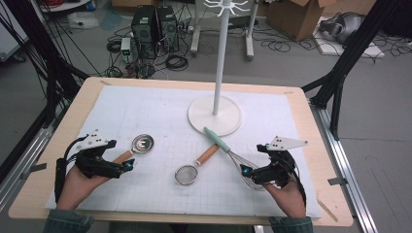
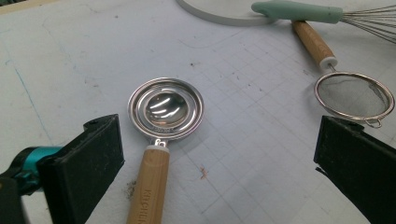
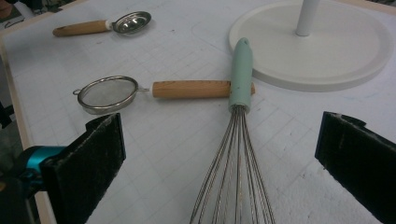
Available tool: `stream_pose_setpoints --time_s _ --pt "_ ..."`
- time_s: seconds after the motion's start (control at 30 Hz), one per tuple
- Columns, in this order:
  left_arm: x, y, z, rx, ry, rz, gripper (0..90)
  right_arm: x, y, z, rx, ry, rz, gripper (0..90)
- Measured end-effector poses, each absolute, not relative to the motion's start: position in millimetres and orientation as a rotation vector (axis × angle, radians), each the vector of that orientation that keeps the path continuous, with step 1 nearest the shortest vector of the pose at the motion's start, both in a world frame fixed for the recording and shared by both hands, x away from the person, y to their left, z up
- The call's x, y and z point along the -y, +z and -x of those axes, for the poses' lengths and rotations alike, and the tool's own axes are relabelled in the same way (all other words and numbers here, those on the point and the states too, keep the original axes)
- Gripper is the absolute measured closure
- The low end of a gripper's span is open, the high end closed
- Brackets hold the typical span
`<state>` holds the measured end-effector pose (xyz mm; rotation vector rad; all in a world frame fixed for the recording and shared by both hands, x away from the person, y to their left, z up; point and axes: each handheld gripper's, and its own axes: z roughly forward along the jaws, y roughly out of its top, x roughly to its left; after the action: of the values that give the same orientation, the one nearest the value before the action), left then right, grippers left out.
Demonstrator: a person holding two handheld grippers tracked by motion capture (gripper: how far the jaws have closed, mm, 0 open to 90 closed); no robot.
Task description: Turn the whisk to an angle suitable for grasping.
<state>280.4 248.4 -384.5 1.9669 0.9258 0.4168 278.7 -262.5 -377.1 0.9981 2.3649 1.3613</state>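
mint-handled whisk (image 3: 240, 77), wood-handled steel spoon (image 2: 161, 135), white gridded mat (image 1: 145, 116).

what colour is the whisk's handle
Pale mint green; the whisk handle shows best in the right gripper view, lying across the strainer's wooden handle.

Light fell evenly and fairly brightly from overhead, leaving the white mat (image 1: 145, 111) pale and slightly bluish. Shadows stayed soft and short: faint ones lay under the stand's round base (image 1: 214, 116) and beside the whisk (image 3: 236, 154). The spoon's steel bowl (image 2: 166, 108) caught sharp white glints of ceiling lamps. The high view was soft and low in detail, with the floor beyond the surface's far edge dimmer. In both gripper views the black pads (image 2: 88, 163) near the lens were a little blurred, while the mat's grid stayed crisp; straight lines bowed slightly near the corners.
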Motion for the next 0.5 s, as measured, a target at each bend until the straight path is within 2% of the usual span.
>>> stream_pose_setpoints --time_s 0.5 --pt "-251 -383 -281 -0.929 0.418 -1.956 1.9 258 -364 -308 -2.456 1.273 -1.016 0.9"
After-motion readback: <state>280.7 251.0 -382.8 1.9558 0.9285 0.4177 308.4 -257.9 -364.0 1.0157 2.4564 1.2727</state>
